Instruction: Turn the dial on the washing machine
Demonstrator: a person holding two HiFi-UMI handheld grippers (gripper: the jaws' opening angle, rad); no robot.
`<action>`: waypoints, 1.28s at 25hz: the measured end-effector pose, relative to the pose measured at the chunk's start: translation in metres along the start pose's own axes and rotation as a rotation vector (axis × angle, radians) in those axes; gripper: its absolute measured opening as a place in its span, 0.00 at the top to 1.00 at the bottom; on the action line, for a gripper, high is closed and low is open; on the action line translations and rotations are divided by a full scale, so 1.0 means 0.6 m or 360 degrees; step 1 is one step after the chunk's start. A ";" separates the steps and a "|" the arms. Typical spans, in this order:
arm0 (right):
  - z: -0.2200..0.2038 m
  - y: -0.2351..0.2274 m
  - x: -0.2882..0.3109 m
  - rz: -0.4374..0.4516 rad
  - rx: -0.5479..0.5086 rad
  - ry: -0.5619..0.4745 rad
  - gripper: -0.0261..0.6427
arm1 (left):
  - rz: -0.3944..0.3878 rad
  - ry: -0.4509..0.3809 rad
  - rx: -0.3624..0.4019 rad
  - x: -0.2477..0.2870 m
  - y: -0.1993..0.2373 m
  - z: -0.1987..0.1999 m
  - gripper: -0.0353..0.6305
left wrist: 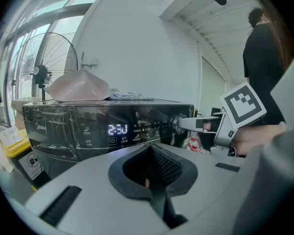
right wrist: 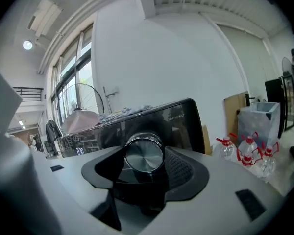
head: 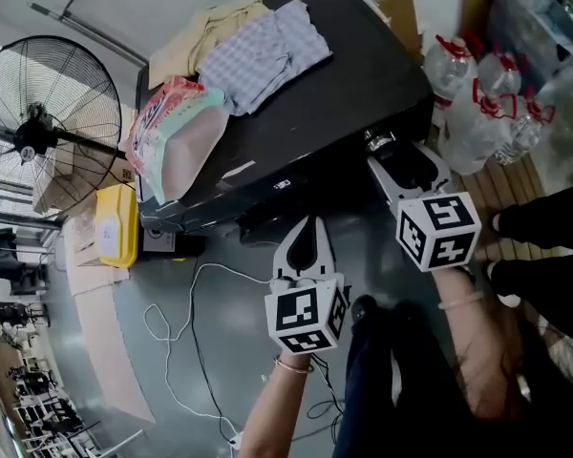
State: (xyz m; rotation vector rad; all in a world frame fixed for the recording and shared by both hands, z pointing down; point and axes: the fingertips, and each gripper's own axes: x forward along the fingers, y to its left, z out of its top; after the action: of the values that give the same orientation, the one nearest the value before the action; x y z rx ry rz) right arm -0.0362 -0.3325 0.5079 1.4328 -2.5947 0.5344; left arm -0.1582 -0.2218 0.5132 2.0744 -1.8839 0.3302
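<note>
The jaws of your right gripper [head: 392, 160] clamp the dial [right wrist: 144, 154] at the 3 o'clock end of the washing machine [head: 315, 93] panel, square-on for twisting. Your left gripper [head: 310, 229] hangs closed and empty, clear of it.

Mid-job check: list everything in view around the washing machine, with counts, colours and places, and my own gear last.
washing machine: one, black, centre
dial: one, silver, on the front panel, between the right gripper's jaws
display: one, lit white digits, on the front panel, left of the dial
clothes: small pile, checked and yellow, on the machine's top
plastic packet: one, pink and green, on the top's left end
fan: one, black, far left
yellow container: one, on the floor, left
water bottles: several, clear with red caps, right
cable: one, white, on the floor
left gripper: shut, empty, short of the machine
right gripper: shut on the dial
</note>
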 end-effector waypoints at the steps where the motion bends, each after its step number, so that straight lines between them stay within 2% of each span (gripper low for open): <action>1: 0.000 0.000 0.000 0.0001 0.0004 -0.0003 0.54 | 0.0002 -0.0001 0.0000 -0.001 0.000 0.001 0.93; 6: 0.001 0.000 -0.001 0.0009 0.0006 -0.0007 0.54 | 0.0012 -0.0004 -0.0001 -0.006 0.002 0.002 0.92; 12: 0.009 0.005 -0.017 -0.0018 -0.0145 0.0009 0.54 | 0.0029 -0.0008 -0.0018 -0.012 0.004 0.007 0.92; 32: 0.060 0.070 -0.119 0.0145 -0.0274 0.0087 0.75 | 0.0110 -0.0006 -0.0038 -0.091 -0.026 0.085 0.92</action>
State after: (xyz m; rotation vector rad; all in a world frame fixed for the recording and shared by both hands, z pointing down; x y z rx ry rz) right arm -0.0309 -0.2689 0.4442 1.2351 -2.6006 0.3447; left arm -0.1508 -0.1897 0.4443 1.9993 -1.9551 0.3188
